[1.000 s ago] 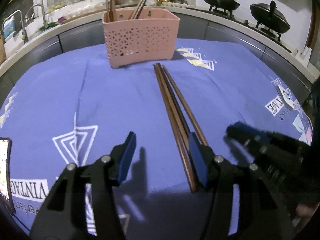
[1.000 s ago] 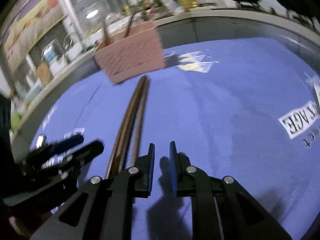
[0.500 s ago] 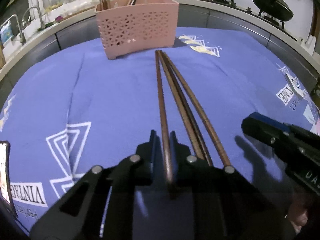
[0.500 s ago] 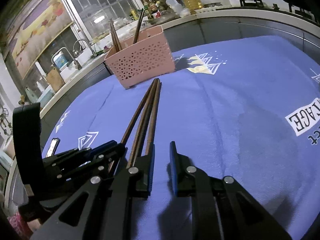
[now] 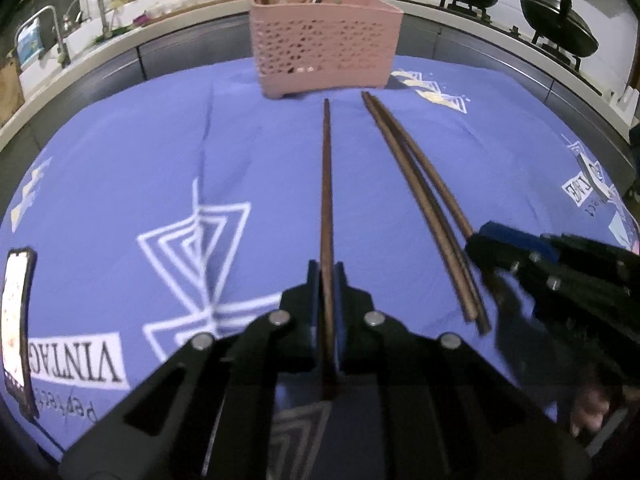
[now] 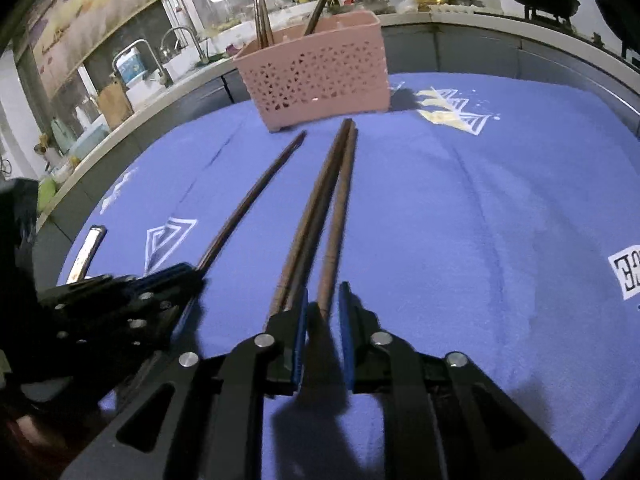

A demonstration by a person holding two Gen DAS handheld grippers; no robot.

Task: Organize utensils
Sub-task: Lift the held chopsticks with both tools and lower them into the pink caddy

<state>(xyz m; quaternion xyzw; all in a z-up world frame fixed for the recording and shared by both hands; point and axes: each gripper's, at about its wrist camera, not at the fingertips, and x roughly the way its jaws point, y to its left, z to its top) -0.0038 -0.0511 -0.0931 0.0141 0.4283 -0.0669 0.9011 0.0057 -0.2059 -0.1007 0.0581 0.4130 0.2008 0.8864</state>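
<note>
The left hand-held gripper (image 5: 327, 280) had just been closing and now pinched a single dark brown wooden chopstick (image 5: 326, 184) between its blue pads, the stick running straight from the jaws toward the far edge of the worktop (image 5: 120, 152), which was covered in a blue-violet cloth printed with white triangles and lettering. Its far tip stopped just short of the pink perforated plastic utensil basket (image 5: 324, 52) that stood near the far edge; several more dark sticks stood upright inside that basket.

To the right of the held stick lay a pair of dark brown wooden chopsticks (image 5: 420, 196), side by side and touching along most of their length, slanting toward the same basket. The right hand-held gripper (image 6: 323, 308) had its jaws closing further, nearly pressed together, with the near end of the right-hand stick of that pair (image 6: 338, 216) lying between the blue pads; whether the pads pressed on it could not be told. The other stick of the pair passed just outside the gripper's left finger.

A flat phone-like device with a lit screen (image 5: 16, 320) lay at the left edge of the worktop, well apart from the chopsticks
</note>
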